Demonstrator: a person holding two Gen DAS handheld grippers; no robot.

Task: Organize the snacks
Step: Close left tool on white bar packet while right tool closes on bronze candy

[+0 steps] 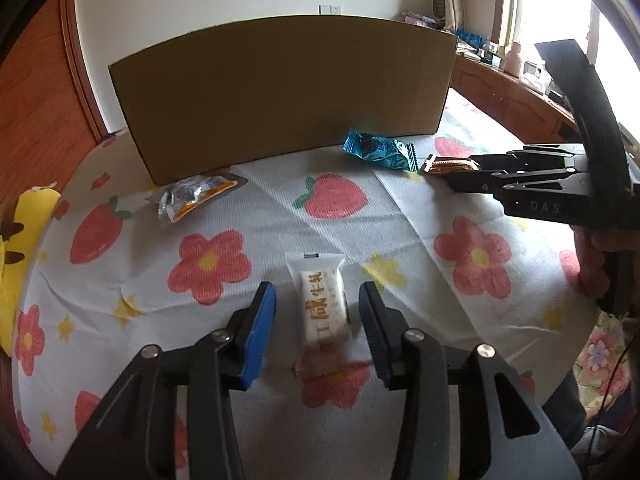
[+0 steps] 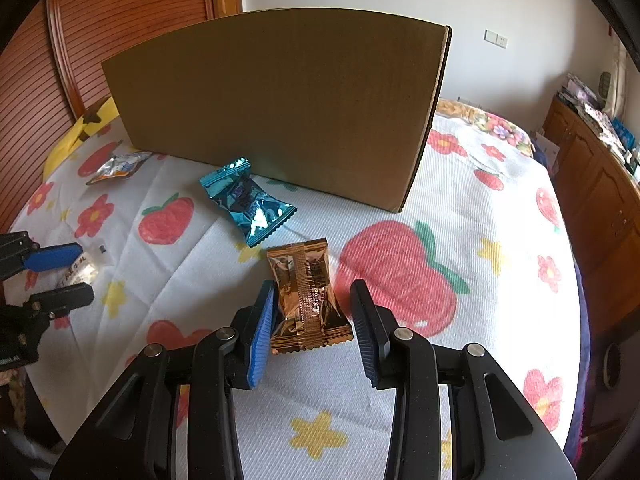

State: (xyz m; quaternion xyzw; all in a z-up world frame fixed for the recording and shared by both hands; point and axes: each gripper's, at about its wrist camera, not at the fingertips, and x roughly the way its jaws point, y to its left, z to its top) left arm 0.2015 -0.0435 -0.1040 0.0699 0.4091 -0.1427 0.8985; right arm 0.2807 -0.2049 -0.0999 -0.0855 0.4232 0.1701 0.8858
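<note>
On the bed: flowered sheet [image 2: 460,208], cardboard box [image 2: 280,100] standing upright at the back
Left gripper [image 1: 318,312]: jaws apart around white snack packet [image 1: 324,304], pads clear of it
Right gripper [image 2: 314,312]: jaws apart around copper snack packet [image 2: 306,292]; blue pad touches its edge, the other stands clear
Blue snack packet [image 2: 250,204]: before the box
Silver snack packet [image 1: 192,196]: at the box's left corner

White snack packet [image 1: 323,307] bears gold Chinese characters — right gripper [image 1: 444,171] body reads "DAS".

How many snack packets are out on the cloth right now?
4: white packet between the left gripper's fingers; copper packet between the right gripper's; teal packet and silver packet near the cardboard box, which may hide more.
</note>
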